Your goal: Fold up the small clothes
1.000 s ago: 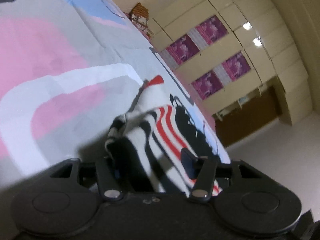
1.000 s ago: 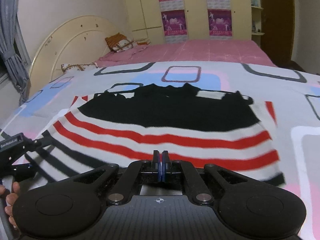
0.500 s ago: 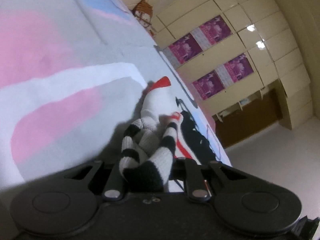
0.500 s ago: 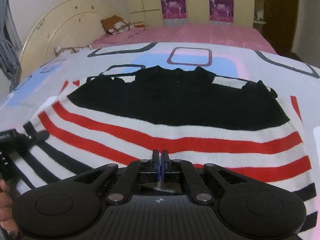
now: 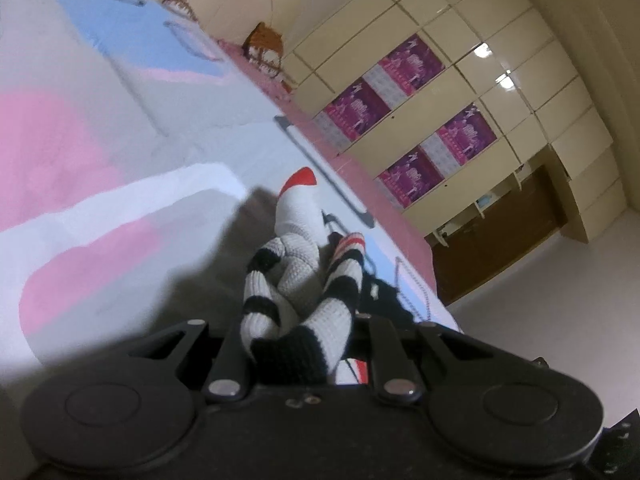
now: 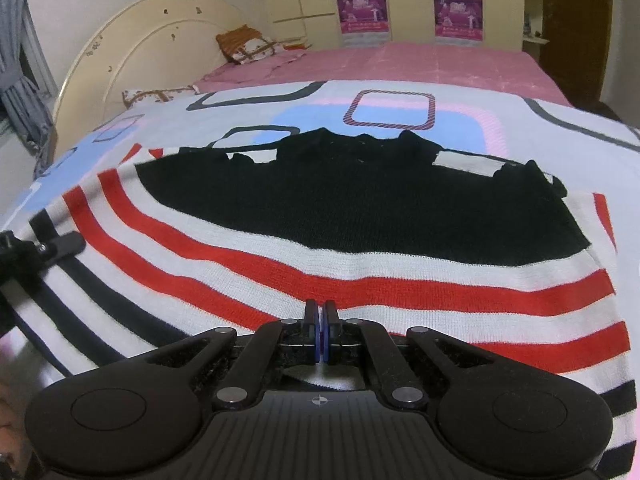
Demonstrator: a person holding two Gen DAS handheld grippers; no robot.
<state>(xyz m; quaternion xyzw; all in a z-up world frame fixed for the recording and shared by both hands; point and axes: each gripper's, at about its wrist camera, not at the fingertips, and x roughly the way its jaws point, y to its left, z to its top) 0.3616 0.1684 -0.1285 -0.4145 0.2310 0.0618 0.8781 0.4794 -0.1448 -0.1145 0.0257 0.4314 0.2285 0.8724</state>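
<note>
A: Warm indoor light, fairly dim. Glare spots shine on the wardrobe doors [image 5: 490,50].

B: A dark shadow lies on the bedspread [image 5: 208,248]. Fisheye bends the edges; foreground looks soft.

Bunched sweater [image 5: 304,292] hides the left claw's [image 5: 298,344] fingertips.

both grippers [image 5: 300,344] [image 6: 321,330] clamped tight

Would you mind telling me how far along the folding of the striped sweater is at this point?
Done: the sweater lies spread flat on the patterned bedspread. In hand: the left gripper has a bunched striped edge of it between its fingers, and the right gripper is shut at the near hem, though a pinch isn't visible. Left: no fold shows yet, so all of them.
</note>
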